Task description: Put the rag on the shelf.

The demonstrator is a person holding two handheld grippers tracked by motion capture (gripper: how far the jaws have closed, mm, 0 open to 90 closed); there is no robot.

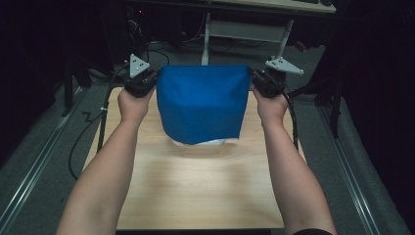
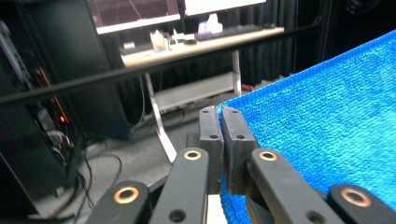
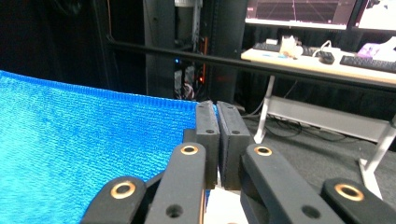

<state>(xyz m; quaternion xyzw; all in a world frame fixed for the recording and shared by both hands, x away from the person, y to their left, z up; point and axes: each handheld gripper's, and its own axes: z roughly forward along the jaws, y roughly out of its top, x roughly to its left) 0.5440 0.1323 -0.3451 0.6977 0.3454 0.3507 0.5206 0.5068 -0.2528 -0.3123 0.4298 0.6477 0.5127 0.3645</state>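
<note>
Item: blue cloth (image 1: 201,103). Knitted or woven texture, bright blue. It is held up above the far half of the wooden table (image 1: 195,196), stretched level between its two upper corners, with the rest hanging down toward the tabletop. The lower edge is seen just above or at the surface; contact cannot be told. A small white patch (image 1: 215,142) is seen under the lower right edge; what it is cannot be told.

Item: left gripper (image 1: 151,78). Held at the far left of the table. In the left gripper view the jaws are pressed together on the cloth's upper left corner (image 2: 223,112), the fabric running away to the right.

Item: right gripper (image 1: 256,81). Held at the far right, level with the other. In the right gripper view the jaws are clamped on the upper right corner (image 3: 212,109), the fabric spreading to the left.

Purpose of the hold, as judged: the corners are pinched and kept well apart so that the top edge is drawn taut and the cloth hangs flat, ready to be laid out or folded on the bare near half of the table.

Surroundings: grey floor (image 1: 39,156) on both sides; a desk (image 3: 327,65) with screens and a keyboard is seen beyond the far end.
</note>
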